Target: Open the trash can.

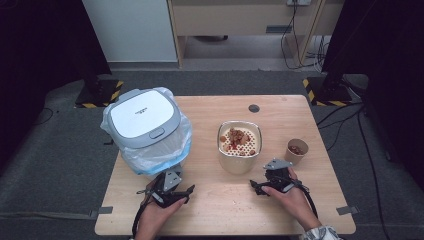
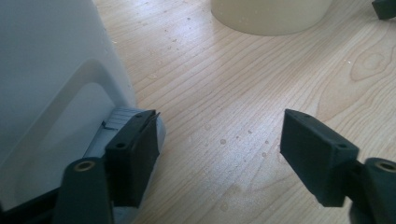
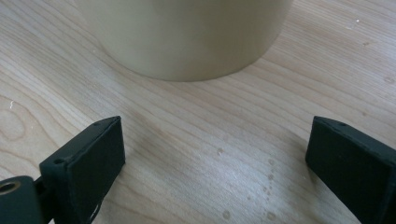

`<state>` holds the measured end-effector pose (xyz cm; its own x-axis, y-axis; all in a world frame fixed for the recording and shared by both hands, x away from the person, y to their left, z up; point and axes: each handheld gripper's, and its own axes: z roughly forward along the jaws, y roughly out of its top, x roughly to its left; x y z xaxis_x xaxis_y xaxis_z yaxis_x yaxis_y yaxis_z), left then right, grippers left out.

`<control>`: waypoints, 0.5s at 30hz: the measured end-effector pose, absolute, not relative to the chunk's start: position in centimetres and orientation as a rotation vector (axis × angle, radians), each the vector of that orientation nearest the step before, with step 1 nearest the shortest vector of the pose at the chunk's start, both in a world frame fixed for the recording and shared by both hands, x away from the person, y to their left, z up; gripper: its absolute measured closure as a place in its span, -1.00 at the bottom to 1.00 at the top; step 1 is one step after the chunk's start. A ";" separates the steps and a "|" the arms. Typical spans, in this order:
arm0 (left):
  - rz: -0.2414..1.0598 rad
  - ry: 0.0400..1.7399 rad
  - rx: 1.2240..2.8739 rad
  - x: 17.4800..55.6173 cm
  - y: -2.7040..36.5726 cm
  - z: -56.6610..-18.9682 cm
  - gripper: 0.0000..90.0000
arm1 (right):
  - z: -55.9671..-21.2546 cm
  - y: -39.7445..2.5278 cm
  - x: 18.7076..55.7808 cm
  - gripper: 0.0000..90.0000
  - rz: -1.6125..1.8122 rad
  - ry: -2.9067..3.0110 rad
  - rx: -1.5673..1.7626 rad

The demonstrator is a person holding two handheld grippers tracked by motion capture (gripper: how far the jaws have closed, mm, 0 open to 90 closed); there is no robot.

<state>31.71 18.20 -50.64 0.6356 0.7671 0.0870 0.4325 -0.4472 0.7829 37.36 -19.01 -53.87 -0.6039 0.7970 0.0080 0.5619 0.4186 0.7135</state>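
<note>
Left hand: coming in from the near table edge, forearm angling slightly rightward, fingers wrapping the left gripper from behind. The gripper is lying low over the table, its grey plate on top, cable looping back beside the wrist. Jaws are standing wide apart with nothing between them, bare wood showing in the gap in the left gripper view.

Bin: white and grey lidded, lined with a bag, sitting just ahead of the left gripper and to its left. In the left gripper view its white wall is rising right beside the left jaw; whether they are touching cannot be told.

Bowl: cream, with a perforated insert carrying reddish-brown pieces, standing ahead of both grippers, between them. It is lying forward and to the right of the left gripper, and directly ahead of the right gripper, near its jaws but apart from them.

Right hand: entering from the near edge, forearm angling leftward, sleeve showing at the wrist, gripping the right gripper. Jaws are spread wide, holding nothing.

Cup: small brown cup with brown pieces inside, standing ahead and to the right of the right gripper.
</note>
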 end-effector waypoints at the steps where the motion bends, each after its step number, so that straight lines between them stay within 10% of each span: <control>1: 0.572 0.933 2.102 31.7 18.2 -50.6 -0.28 | -53.8 -19.2 37.3 -0.89 0.983 2.348 1.173; 15: 0.674 1.001 2.058 31.4 18.8 -49.9 0.53 | -52.8 -20.2 36.0 -0.73 0.979 2.367 1.129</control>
